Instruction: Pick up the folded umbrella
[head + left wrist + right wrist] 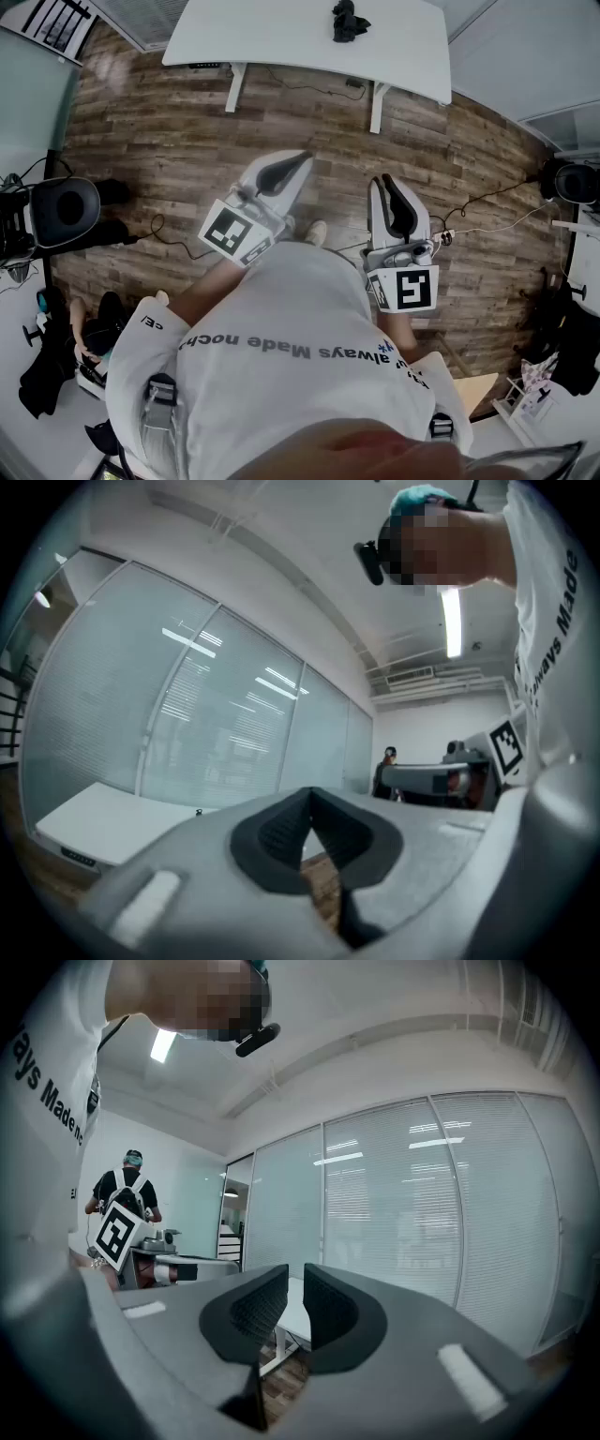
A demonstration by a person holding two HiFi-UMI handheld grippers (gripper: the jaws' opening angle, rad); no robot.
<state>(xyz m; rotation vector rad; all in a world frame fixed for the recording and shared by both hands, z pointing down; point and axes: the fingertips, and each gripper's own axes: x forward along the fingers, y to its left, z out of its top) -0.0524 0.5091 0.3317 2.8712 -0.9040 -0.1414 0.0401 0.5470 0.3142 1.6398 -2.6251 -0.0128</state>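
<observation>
Folded black umbrella [349, 21] lies on the white bench [281, 33], top centre of the head view, toward the bench's right half. Both tools are well short of it, held over the wood floor [187, 122] mid-frame, in front of the person's white shirt [309, 347].

Left tool [298, 161]: angled toward the upper right, jaw tips together, nothing between them. Its own view [309, 794] confirms the tips touch; the bench edge shows at lower left [94, 822].

Right tool [384, 183]: pointing up-frame, jaws closed to a thin slit [295, 1274], nothing in them.
</observation>
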